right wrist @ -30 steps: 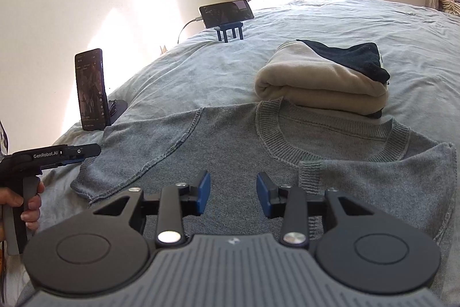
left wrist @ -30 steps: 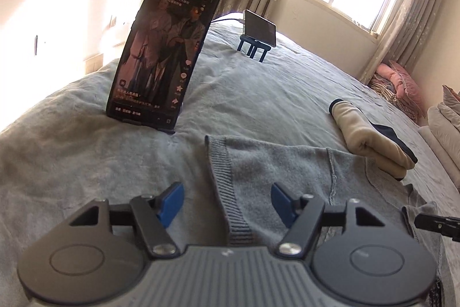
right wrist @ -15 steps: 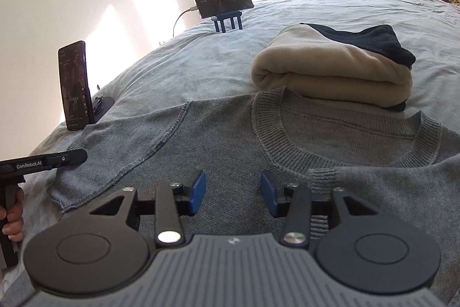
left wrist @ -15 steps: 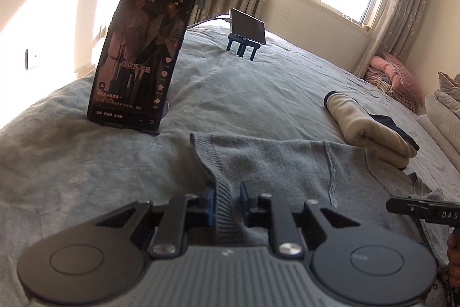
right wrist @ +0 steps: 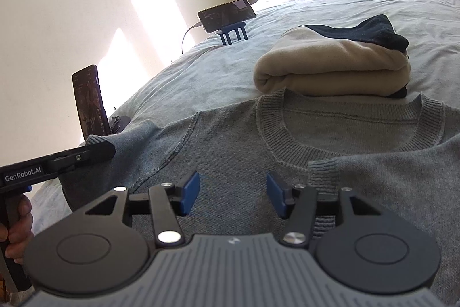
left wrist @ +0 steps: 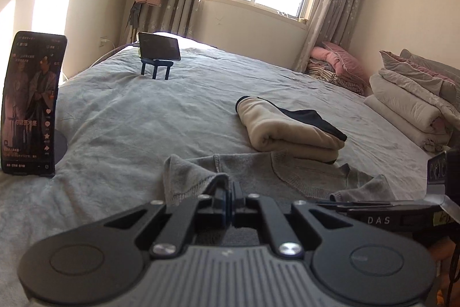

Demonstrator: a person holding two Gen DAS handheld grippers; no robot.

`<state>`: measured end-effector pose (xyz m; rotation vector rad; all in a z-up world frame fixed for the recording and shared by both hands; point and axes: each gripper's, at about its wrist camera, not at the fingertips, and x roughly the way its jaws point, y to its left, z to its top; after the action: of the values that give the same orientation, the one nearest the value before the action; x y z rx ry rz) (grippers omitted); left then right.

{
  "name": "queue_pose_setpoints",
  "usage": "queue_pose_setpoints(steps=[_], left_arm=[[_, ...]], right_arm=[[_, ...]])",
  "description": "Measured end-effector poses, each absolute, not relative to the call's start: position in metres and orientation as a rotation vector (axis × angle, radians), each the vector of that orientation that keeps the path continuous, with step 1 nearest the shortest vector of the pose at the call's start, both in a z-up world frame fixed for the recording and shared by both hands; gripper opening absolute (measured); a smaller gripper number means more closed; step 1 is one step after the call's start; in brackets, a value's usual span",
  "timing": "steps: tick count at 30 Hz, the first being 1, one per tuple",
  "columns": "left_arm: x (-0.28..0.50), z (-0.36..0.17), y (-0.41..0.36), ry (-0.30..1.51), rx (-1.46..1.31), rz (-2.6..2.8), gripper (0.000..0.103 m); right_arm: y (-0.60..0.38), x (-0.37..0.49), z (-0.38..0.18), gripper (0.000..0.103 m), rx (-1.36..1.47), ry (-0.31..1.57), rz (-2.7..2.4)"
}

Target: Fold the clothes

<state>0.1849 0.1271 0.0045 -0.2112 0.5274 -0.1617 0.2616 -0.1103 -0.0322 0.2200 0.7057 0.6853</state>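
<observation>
A grey knit sweater (right wrist: 302, 151) lies spread on the bed, its round neck toward a folded beige and black garment (right wrist: 333, 65). My left gripper (left wrist: 228, 199) is shut on the ribbed cuff of the sweater's sleeve (left wrist: 189, 174), which is lifted and bunched in front of it. In the right wrist view the left gripper (right wrist: 106, 153) shows at the left edge with the sleeve end, held by a hand (right wrist: 20, 223). My right gripper (right wrist: 233, 193) hovers low over the sweater's chest; its jaws are opening with nothing pinched between the blue pads (right wrist: 191, 192).
An upright phone (left wrist: 30, 102) stands on the bed's left side. A second phone (left wrist: 159, 46) rests on a small blue stand farther back. Folded quilts (left wrist: 414, 105) and pink bedding (left wrist: 336, 62) lie at the right, by the window wall.
My left gripper closed on the sleeve cuff, then lifted it and carried it rightward toward the sweater's body. The right gripper's jaws widened and it sank a little toward the sweater.
</observation>
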Motion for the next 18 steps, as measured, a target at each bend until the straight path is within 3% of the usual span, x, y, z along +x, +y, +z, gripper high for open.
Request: queue_pose_setpoints(steps=[14,18], left_arm=[[0.222,-0.029,0.069,0.687,-0.112,-0.275,0.005],[0.211,-0.028,0.072,0.685,-0.102,-0.302,0.021]], right_arm=[[-0.117,0.263,-0.033,0.056,0.249,0.701,0.669],[-0.118,0.262,-0.033,0.056,0.252,0.698,0.670]])
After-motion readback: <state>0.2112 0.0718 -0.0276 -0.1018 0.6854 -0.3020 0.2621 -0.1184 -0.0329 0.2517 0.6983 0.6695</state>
